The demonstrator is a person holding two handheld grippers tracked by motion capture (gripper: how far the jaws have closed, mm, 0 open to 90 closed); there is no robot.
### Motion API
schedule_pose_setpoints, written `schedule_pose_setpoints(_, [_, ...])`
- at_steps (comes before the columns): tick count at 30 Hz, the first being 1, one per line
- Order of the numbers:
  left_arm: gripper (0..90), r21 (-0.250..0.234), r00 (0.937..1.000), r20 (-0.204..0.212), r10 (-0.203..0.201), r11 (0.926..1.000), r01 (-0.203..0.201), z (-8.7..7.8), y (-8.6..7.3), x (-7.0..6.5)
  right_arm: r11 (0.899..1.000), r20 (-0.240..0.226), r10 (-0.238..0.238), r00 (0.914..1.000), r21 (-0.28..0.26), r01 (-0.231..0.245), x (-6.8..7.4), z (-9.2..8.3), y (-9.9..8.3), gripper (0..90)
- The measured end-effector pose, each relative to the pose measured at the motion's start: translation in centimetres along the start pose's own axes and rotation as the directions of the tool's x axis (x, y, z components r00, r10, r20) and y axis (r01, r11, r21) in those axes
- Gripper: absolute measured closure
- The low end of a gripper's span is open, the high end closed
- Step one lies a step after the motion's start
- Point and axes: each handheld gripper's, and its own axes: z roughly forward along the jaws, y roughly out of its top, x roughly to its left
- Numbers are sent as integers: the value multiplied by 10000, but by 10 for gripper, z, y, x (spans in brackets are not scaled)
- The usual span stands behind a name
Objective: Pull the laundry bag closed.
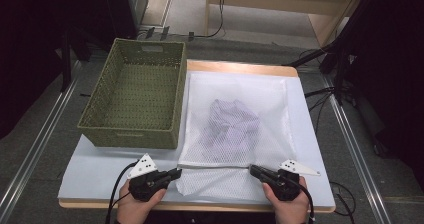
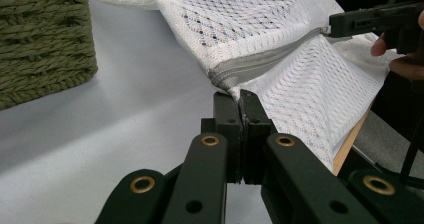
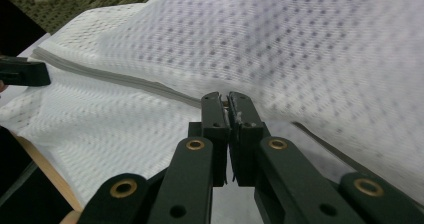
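You are working on a white mesh laundry bag [image 1: 235,119] that lies flat on the table [image 1: 100,176], taking up the centre and the 3 o'clock half of the pale surface. A lilac garment [image 1: 232,124] shows through the mesh near the bag's middle. The bag's zipper [image 1: 215,166] runs along the edge nearest you, with a mesh flap hanging below it towards 6 o'clock.

Your left gripper [image 1: 177,172] sits at about 7 o'clock on the table, its jaws pressed together on the zipper's end; in the left gripper view [image 2: 240,96] the grey zipper tape [image 2: 260,64] runs straight into the closed tips. Your right gripper [image 1: 252,170] sits at about 5 o'clock, its jaws pinched together on the zipper at the other end. In the right gripper view [image 3: 227,101] a sliver of white shows between the tips, though what exactly they pinch is too small to tell.

The green woven basket [image 1: 135,96] stands at 10 o'clock, just beside the bag's left edge, well apart from both grippers.
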Motion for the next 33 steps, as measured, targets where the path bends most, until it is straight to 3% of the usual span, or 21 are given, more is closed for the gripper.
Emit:
schedule_pose_setpoints(15, [899, -3, 10000, 5, -16, 10000, 16, 0, 0, 1, 9958, 794, 775, 9938, -543, -734, -38, -35, -4, 881])
schedule_pose_setpoints(33, [899, 0, 10000, -14, 6, 10000, -6, 0, -1, 1, 9944, 1033, 900, 9906, -649, -836, -46, -44, -6, 881])
